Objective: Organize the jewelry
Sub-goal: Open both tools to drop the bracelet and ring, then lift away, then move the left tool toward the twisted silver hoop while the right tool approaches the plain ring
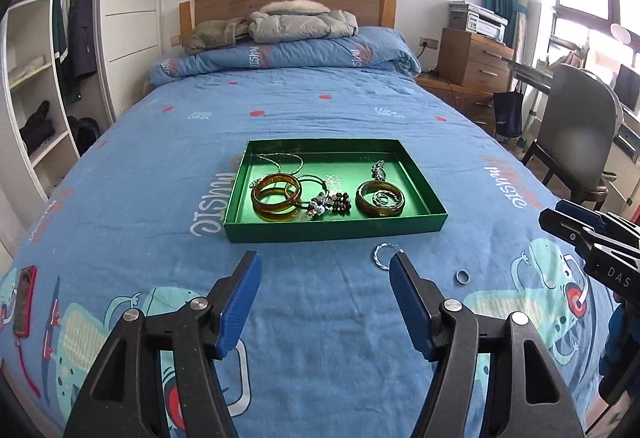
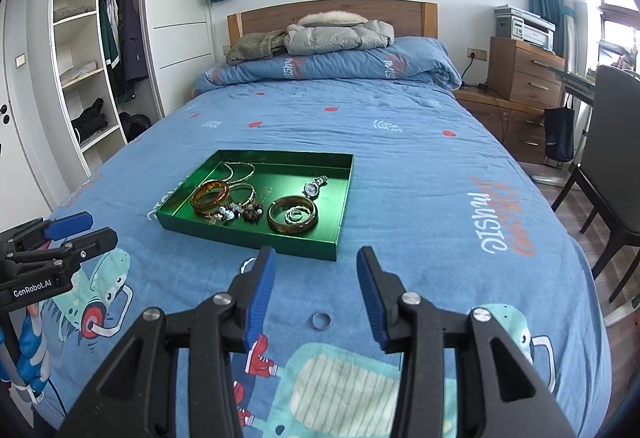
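Bedspread (image 1: pixel 320 98): most jewelry sits in your green tray (image 1: pixel 336 228); twisted ring (image 1: pixel 385 256) and plain ring (image 2: pixel 321 320) remain outside, left gripper (image 1: pixel 325 274) and right gripper (image 2: pixel 316 270) both spread, empty.

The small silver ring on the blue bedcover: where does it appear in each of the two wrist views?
Left wrist view: the silver ring lies on the bedcover at lower right, right of the left hand-held gripper.
Right wrist view: the ring lies low in the centre, between the fingers of the right hand-held gripper.
Shared landmark: the green tray, just beyond the ring in both.
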{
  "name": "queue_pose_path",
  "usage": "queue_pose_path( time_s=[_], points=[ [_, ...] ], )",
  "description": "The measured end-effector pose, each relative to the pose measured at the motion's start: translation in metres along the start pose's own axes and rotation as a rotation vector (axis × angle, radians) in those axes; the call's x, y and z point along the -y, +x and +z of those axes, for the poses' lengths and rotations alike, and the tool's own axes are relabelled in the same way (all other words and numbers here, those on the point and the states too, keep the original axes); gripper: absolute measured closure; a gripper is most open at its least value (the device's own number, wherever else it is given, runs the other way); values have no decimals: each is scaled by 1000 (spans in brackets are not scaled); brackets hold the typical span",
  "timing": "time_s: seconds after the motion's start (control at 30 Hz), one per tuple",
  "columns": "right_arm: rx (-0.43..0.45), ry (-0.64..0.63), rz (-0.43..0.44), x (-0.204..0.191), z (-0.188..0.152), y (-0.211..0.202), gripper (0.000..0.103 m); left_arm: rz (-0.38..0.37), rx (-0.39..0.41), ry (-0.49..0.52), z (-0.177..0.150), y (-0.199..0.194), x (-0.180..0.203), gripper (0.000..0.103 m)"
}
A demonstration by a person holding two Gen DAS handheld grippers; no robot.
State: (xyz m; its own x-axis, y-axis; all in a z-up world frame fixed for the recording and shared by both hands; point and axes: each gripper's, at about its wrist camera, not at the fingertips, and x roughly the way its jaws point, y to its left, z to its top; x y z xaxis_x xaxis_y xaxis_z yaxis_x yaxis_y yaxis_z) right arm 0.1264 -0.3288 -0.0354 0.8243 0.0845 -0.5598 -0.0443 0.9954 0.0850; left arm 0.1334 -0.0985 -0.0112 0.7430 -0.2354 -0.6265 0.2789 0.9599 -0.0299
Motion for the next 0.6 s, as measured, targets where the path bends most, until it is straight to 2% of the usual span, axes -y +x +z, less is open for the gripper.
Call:
queue_pose_path(
  time_s=[0.3, 0.6],
  points=[
    [24, 42, -37, 11, -24, -51, 62, 7, 46, 24, -17, -41, 10, 36],
    [37, 57, -42, 5, -37, -72, 62, 18, 56, 28, -27, -56, 4, 34]
  ],
)
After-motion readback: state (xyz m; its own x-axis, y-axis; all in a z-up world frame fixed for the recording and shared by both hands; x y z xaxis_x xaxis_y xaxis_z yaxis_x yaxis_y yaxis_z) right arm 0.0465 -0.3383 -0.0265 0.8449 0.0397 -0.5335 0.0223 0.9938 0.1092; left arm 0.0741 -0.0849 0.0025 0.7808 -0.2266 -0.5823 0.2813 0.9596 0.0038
